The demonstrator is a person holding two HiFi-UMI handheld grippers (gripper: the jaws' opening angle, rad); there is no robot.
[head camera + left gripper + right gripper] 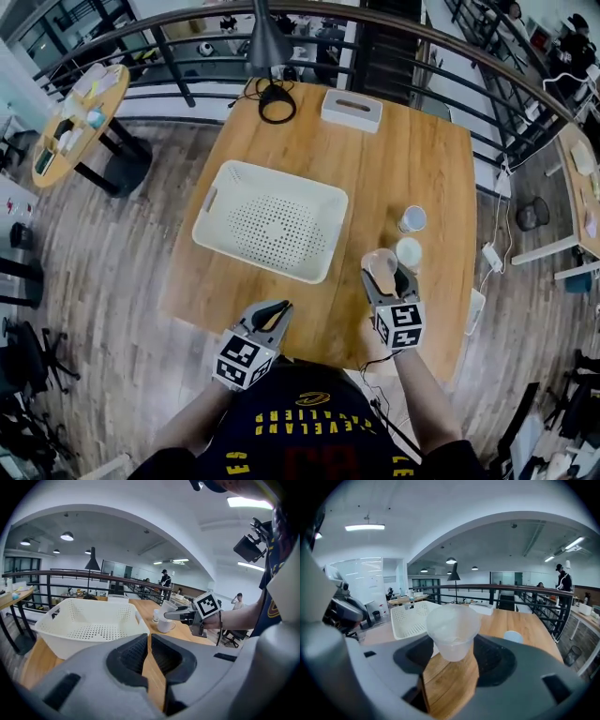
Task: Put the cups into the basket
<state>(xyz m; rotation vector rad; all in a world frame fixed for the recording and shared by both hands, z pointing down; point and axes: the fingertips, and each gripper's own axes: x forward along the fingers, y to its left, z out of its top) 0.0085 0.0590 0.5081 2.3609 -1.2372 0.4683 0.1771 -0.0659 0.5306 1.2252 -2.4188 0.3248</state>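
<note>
A white perforated basket (281,180) sits mid-table and holds nothing; it also shows as the basket (84,641) and basket (412,616). My right gripper (386,272) is shut on a translucent cup (382,265), held upright above the wood right of the basket, cup (452,632) between the jaws. Two more cups stand on the table just beyond it, one cup (412,219) farther and one cup (409,252) nearer. My left gripper (279,309) hovers at the table's front edge, jaws shut with nothing between them (149,639).
A white box (352,110) and a black lamp base with coiled cable (277,101) stand at the table's far edge. A curved railing (141,37) runs behind it. A round table (80,117) stands on the floor at far left.
</note>
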